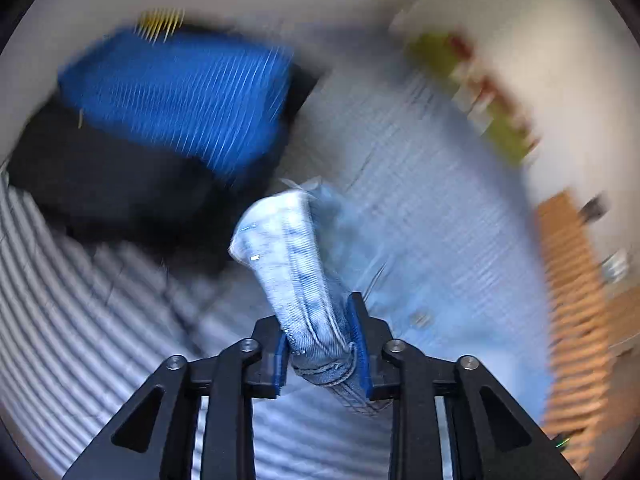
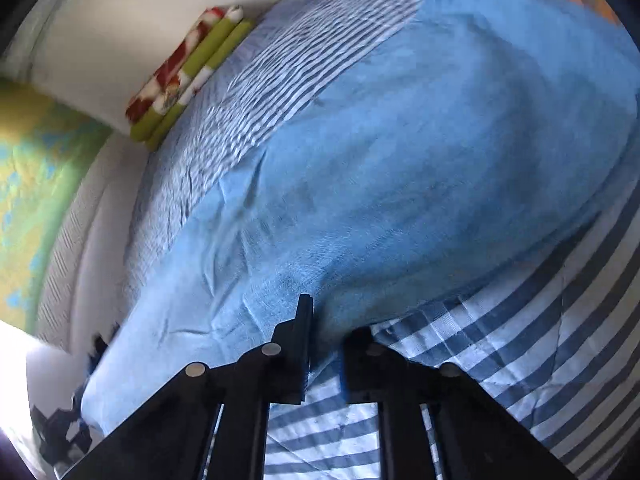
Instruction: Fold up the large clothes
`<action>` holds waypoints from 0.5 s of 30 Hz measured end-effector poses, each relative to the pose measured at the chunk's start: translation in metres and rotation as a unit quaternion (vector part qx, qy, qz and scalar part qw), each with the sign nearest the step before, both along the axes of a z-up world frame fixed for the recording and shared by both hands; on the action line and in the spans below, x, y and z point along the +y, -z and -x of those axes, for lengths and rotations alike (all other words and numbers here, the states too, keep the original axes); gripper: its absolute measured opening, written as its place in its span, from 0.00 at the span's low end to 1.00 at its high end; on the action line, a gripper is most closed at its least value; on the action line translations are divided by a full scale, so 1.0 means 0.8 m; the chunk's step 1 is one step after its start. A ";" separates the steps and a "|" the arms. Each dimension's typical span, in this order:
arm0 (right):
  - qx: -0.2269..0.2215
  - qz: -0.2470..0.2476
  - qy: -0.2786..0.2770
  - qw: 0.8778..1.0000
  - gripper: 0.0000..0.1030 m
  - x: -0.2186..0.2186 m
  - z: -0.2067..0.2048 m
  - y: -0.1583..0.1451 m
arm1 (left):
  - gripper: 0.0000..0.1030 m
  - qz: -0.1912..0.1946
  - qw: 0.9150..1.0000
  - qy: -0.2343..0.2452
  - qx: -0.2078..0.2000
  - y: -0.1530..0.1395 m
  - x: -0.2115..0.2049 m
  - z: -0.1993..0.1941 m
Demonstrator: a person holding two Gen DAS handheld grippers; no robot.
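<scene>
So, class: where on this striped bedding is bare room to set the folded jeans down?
Free: striped bedding below the dark clothes, and the strip towards the wall. Crowded: the blue striped garment atop the dark pile, and the light blue garment ahead of the right gripper.

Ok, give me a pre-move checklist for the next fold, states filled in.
1. Left tool gripping jeans: ok, the blue pads press on a bunched denim edge.
2. Denim lifted off striped bedding: ok at the grip; the rest is blurred.
3. Right tool holding blue fabric: cannot tell; jaws narrow, fabric edge at the tips, contact hidden.
4. Blue fabric spread flat: ok, only light creases.
5. Landing area free: not ok, the blue folded garment on a dark pile lies close by.
</scene>
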State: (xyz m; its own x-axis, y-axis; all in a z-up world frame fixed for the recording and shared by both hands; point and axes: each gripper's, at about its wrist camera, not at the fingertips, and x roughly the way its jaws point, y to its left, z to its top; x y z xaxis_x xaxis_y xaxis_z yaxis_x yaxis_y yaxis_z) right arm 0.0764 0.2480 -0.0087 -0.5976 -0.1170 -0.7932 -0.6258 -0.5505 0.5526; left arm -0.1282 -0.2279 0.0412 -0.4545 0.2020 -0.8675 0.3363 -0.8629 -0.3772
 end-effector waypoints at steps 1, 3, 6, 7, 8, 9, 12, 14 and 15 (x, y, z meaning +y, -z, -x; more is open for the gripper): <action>-0.011 0.010 -0.015 1.000 0.26 0.000 -0.002 0.005 | 0.33 0.009 0.999 0.021 -0.029 0.019 0.003 -0.001; -0.010 -0.005 -0.017 1.000 0.27 0.002 -0.032 0.001 | 0.36 0.026 0.999 0.030 -0.033 0.031 0.007 -0.016; 0.007 -0.046 0.027 0.999 0.39 0.022 -0.102 -0.014 | 0.41 0.081 0.995 0.055 -0.014 0.017 0.021 -0.039; 0.015 -0.055 0.055 0.997 0.40 0.038 -0.126 -0.018 | 0.41 0.105 0.992 0.069 -0.008 0.005 0.030 -0.049; 0.019 -0.066 0.091 0.993 0.40 0.060 -0.153 -0.022 | 0.41 0.123 0.989 0.082 -0.003 -0.001 0.037 -0.054; 0.022 -0.071 0.116 0.990 0.40 0.077 -0.168 -0.023 | 0.41 0.145 0.985 0.089 0.002 -0.009 0.044 -0.057; 0.022 -0.078 0.199 0.977 0.41 0.135 -0.217 -0.017 | 0.41 0.179 0.979 0.100 0.010 -0.029 0.055 -0.073; 0.037 -0.072 0.257 0.963 0.41 0.169 -0.253 -0.009 | 0.41 0.192 0.977 0.091 0.018 -0.044 0.061 -0.087; 0.050 -0.067 0.280 0.956 0.41 0.186 -0.271 -0.004 | 0.41 0.188 0.978 0.091 0.022 -0.057 0.068 -0.091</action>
